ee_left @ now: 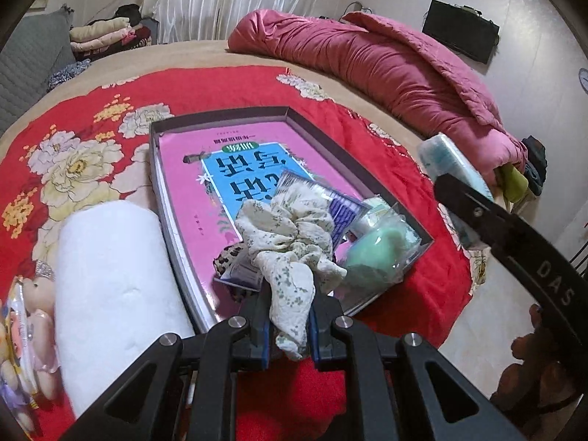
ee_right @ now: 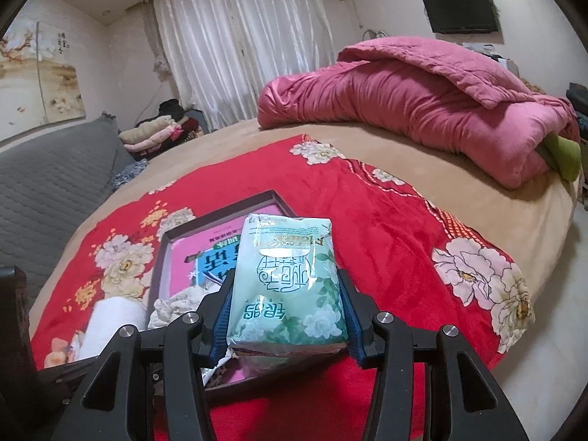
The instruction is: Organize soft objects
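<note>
My left gripper (ee_left: 290, 325) is shut on a cream floral scrunchie (ee_left: 290, 242) and holds it over the near end of a dark shallow box (ee_left: 220, 114). The box holds a pink book (ee_left: 191, 172), a clear case with a green sponge (ee_left: 378, 246) and a small purple packet (ee_left: 345, 209). My right gripper (ee_right: 286, 321) is shut on a pale green tissue pack (ee_right: 290, 279), held above the red blanket to the right of the box (ee_right: 220, 205). That pack and the right gripper's arm show at the right in the left wrist view (ee_left: 452, 169).
A white rolled towel (ee_left: 114, 294) and a packaged plush toy (ee_left: 25, 327) lie left of the box on the red floral blanket (ee_left: 73, 117). A pink quilt (ee_right: 422, 103) is heaped at the far side of the bed. The bed edge and floor (ee_right: 551, 330) are at right.
</note>
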Available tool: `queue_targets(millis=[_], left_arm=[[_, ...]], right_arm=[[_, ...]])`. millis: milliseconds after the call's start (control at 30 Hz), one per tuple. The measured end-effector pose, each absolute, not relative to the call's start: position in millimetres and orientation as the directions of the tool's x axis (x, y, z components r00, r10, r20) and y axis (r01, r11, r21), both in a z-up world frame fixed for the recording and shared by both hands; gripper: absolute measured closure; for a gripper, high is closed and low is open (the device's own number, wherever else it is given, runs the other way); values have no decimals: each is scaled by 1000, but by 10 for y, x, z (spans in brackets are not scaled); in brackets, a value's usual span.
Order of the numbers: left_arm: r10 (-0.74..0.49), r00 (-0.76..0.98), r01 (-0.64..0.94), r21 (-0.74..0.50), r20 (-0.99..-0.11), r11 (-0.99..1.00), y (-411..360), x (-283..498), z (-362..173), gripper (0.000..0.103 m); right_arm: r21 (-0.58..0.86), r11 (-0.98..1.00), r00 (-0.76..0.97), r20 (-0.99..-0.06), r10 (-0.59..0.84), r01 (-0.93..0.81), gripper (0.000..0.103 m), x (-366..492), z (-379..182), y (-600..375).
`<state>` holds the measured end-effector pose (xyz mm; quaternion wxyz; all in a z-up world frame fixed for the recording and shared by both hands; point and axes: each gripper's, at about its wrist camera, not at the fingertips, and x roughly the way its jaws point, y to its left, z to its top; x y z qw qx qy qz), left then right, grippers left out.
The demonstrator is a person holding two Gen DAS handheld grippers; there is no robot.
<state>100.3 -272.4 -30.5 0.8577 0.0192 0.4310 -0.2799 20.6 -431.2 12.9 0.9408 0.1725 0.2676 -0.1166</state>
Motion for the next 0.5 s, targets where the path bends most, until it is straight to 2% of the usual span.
queue_targets(millis=[500], left_arm=[[-457, 476, 478, -215, -751, 852, -2812, 1219, -367, 88]], right_arm=[[204, 925, 803, -577, -151, 320, 51, 323, -21, -4350]])
